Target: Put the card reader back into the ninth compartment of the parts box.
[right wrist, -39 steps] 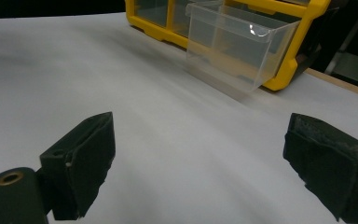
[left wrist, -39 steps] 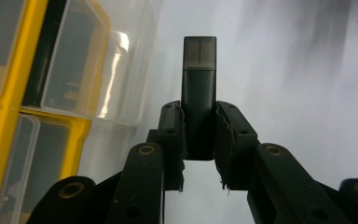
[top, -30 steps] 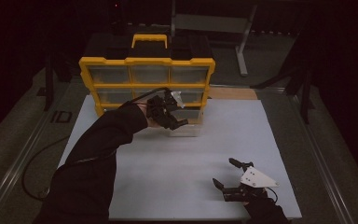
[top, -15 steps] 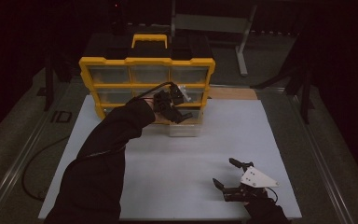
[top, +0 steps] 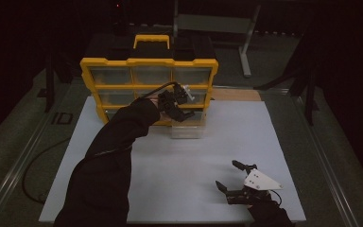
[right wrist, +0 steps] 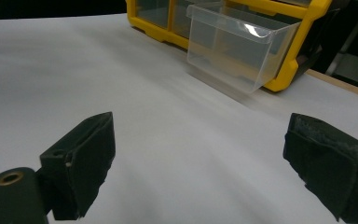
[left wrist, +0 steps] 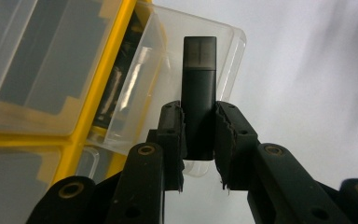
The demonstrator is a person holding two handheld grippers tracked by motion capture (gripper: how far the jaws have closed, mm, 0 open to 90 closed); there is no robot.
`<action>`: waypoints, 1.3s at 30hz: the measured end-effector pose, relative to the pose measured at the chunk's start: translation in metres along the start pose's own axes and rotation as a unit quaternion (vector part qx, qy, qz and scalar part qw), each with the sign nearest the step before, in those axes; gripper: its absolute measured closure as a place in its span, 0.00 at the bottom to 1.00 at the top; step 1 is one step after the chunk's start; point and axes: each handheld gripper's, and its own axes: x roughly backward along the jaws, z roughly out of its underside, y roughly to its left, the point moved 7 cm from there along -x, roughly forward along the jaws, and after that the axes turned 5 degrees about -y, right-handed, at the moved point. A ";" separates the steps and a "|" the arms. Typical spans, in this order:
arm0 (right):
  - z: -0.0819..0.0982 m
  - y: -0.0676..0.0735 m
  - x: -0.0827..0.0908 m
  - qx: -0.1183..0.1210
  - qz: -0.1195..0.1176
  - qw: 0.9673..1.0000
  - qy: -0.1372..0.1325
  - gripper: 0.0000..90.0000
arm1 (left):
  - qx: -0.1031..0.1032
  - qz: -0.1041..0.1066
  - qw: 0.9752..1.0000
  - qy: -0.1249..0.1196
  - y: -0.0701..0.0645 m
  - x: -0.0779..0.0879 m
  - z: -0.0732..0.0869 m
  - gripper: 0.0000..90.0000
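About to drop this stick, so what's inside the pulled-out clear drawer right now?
The clear drawer looks empty through its walls. In the left gripper view the black USB stick, clamped in the left gripper, hangs above the drawer and covers part of its floor.

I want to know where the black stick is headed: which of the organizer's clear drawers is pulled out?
The bottom-row drawer at the right end: it alone juts out onto the white table, the others sit flush. The left gripper holds the black stick over it.
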 end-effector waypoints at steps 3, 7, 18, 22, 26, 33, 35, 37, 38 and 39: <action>0.000 0.000 0.000 -0.001 0.000 1.000 0.001 0.10 | 0.001 0.001 1.000 0.003 0.001 -0.004 0.002 0.82; 0.000 0.000 0.000 0.007 -0.001 1.000 0.003 0.10 | 0.006 -0.002 1.000 0.006 0.005 -0.011 0.004 0.82; 0.000 0.000 0.000 0.007 -0.003 1.000 0.000 0.10 | 0.010 -0.019 1.000 -0.014 0.009 -0.019 0.002 0.75; 0.000 0.000 0.001 0.007 -0.003 1.000 0.002 0.10 | 0.017 -0.032 0.999 -0.017 0.012 -0.017 0.003 0.64; 0.000 -0.001 0.001 0.007 -0.002 1.000 0.000 0.10 | 0.029 -0.025 0.999 -0.033 0.011 -0.007 0.003 0.54; 0.000 -0.001 0.001 0.007 -0.001 1.000 0.000 0.10 | 0.026 -0.022 0.999 -0.033 0.004 -0.004 0.011 0.40; 0.000 -0.001 0.001 0.006 -0.001 1.000 0.000 0.10 | 0.028 -0.018 0.999 -0.040 0.002 -0.003 0.012 0.36; 0.000 -0.001 0.001 0.005 0.000 1.000 0.001 0.10 | 0.027 -0.013 0.999 -0.044 0.000 0.000 0.013 0.31; 0.000 -0.001 0.001 0.006 0.000 1.000 0.001 0.10 | 0.028 0.003 0.999 -0.046 -0.002 0.002 0.016 0.26; 0.000 -0.001 0.001 0.006 0.000 1.000 0.001 0.10 | 0.027 0.005 0.998 -0.048 -0.002 0.004 0.016 0.20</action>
